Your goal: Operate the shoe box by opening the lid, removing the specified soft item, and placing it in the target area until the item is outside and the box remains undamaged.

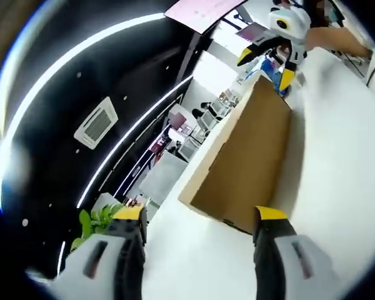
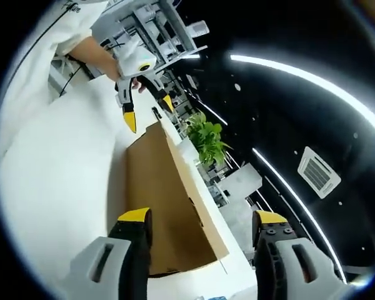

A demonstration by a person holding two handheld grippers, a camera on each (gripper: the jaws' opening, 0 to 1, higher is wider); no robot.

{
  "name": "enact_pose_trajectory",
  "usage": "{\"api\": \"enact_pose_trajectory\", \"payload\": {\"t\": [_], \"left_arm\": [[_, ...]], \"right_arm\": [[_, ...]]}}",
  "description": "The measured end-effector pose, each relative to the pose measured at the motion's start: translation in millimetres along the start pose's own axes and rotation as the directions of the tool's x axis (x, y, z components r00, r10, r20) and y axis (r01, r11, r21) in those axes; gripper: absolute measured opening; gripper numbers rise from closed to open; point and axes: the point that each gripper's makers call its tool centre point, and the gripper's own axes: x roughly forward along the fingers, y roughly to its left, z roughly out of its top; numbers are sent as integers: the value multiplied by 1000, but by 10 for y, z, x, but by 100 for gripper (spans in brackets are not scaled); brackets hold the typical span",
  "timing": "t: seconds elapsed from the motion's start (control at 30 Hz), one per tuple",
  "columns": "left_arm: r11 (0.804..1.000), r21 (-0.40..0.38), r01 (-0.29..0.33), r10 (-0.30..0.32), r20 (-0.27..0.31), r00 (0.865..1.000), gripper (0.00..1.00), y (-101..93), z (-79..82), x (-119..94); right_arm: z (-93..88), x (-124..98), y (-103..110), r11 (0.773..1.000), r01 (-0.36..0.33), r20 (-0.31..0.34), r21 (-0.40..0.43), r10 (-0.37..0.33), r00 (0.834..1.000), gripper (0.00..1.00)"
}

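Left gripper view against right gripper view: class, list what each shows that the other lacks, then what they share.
Left gripper view: a pink panel overhead and something blue at the box's far end.
Right gripper view: grey racks beyond the hand that holds the left gripper.
Both: the brown box on the white table, a plant, a ceiling vent, and the left gripper and right gripper, both open, one at each end of the box.
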Motion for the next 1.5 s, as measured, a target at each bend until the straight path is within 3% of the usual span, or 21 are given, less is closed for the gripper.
{"api": "enact_pose_trajectory", "payload": {"t": [0.07, 0.13, 0.3, 0.43, 0.63, 0.8, 0.87, 1.0, 1.07, 1.3, 1.37, 1.43, 1.5], "left_arm": [[1000, 23, 0, 0, -1, 1000, 71, -27, 8, 37], [999, 33, -18, 18, -3, 1000, 74, -11, 22, 76], [995, 92, -25, 25, -6, 1000, 75, -77, 61, 123], [996, 86, -38, 38, 7, 999, 78, -26, 109, 109], [994, 97, -48, 50, -14, 999, 81, 10, 45, 106], [995, 85, -49, 50, -6, 999, 76, 12, 51, 86], [994, 100, -48, 49, -4, 999, 74, 5, 49, 85], [991, 131, -36, 34, 19, 999, 62, -29, 113, 78], [988, 152, -24, 22, 19, 1000, 56, -57, 134, 82], [975, 223, -22, 19, 14, 1000, 54, -98, 153, 160], [968, 250, -23, 23, 0, 1000, 49, -97, 135, 170], [967, 254, -8, 10, -5, 1000, 45, -117, 134, 168], [966, 256, -16, 19, -8, 1000, 45, -121, 138, 166]], "right_arm": [[-63, 9, -74, 999, 39, -31, -28, -40, 999, 71], [-81, 9, -73, 999, 31, -39, -35, -32, 999, 71], [-61, -2, -124, 996, 60, -25, -67, -62, 998, 71], [-103, 13, -86, 994, 50, -40, -92, -54, 998, 71], [-121, 26, -85, 994, 68, -28, -91, -71, 997, 70], [-227, 56, 28, 989, 24, -64, -149, -34, 997, 69], [-185, 76, 93, 988, -11, -48, -153, 4, 999, 69], [-236, 81, 69, 971, -18, -93, -237, -4, 996, 67], [-241, 75, 63, 972, -18, -95, -234, -5, 995, 66], [-334, 23, 35, 969, -22, -126, -246, -9, 992, 62], [-209, 119, 145, 969, -33, -129, -246, 1, 992, 57], [-245, 98, 118, 971, -22, -130, -237, -10, 992, 57], [-152, 160, 172, 975, -13, -118, -223, -14, 993, 56]]}}
